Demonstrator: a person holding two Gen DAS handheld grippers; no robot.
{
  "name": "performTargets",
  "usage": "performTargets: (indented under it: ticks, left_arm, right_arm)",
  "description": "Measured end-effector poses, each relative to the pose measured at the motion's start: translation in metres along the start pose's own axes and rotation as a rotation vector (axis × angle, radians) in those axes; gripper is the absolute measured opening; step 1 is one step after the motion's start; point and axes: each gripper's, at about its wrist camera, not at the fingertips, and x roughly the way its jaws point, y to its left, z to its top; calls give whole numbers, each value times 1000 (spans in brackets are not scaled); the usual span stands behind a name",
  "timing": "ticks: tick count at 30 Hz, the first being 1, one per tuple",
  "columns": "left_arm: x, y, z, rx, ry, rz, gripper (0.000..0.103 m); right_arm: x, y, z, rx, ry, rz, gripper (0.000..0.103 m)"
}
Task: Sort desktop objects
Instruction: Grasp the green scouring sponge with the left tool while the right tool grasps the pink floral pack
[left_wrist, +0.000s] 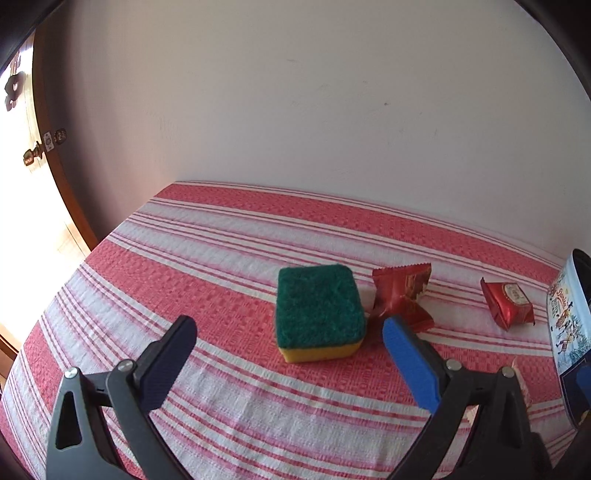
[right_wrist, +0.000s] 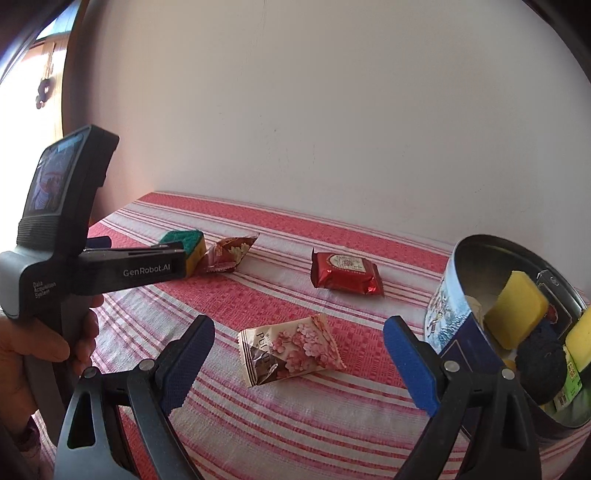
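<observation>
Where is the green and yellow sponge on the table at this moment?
In the left wrist view the sponge lies on the striped tablecloth, ahead between the open left gripper fingers, with a red snack packet just to its right.

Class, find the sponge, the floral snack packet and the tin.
sponge (left_wrist: 318, 308): left wrist view, green scouring top.
floral snack packet (right_wrist: 291, 349): right wrist view, wrapper middle.
tin (right_wrist: 448, 314): right wrist view, printed outer wall.

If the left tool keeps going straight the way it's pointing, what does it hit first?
Most likely the green-topped sponge, centred ahead of the open left tool on the striped tablecloth; nothing lies between them.
</observation>
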Motion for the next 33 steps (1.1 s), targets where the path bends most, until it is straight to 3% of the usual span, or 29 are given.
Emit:
performTargets:
  ticks: [5, 9, 14, 19, 22, 24, 27, 30, 33]
  left_arm:
    - [30, -2, 19, -19, 54, 61, 102]
    - [55, -1, 24, -38, 111, 60, 103]
    - [78, 2, 20, -46, 204, 24, 100]
    - [77, 10, 22, -62, 187, -5, 88]
    - [73, 5, 24, -23, 160, -46, 56]
    - [73, 6, 25, -18, 158, -49, 56]
    - [70, 20, 28, -92, 137, -103, 55]
    - [51, 34, 28, -186, 56, -89, 55]
    - [32, 35, 28, -177, -53, -52, 56]
  right_arm:
    - [39, -3, 1, 29, 158, 20, 94]
    - [60, -2, -4, 16, 265, 39, 75]
    - [56, 0, -4, 2, 258, 53, 66]
    - [47, 4, -8, -4, 243, 95, 53]
    - [44, 0, -9, 19, 234, 103, 51]
    - [38, -6, -9, 48, 206, 107, 50]
    - [25, -9, -10, 76, 142, 114, 50]
    - [8, -15, -7, 109, 76, 119, 50]
    - [-5, -19, -1, 138, 12, 124, 50]
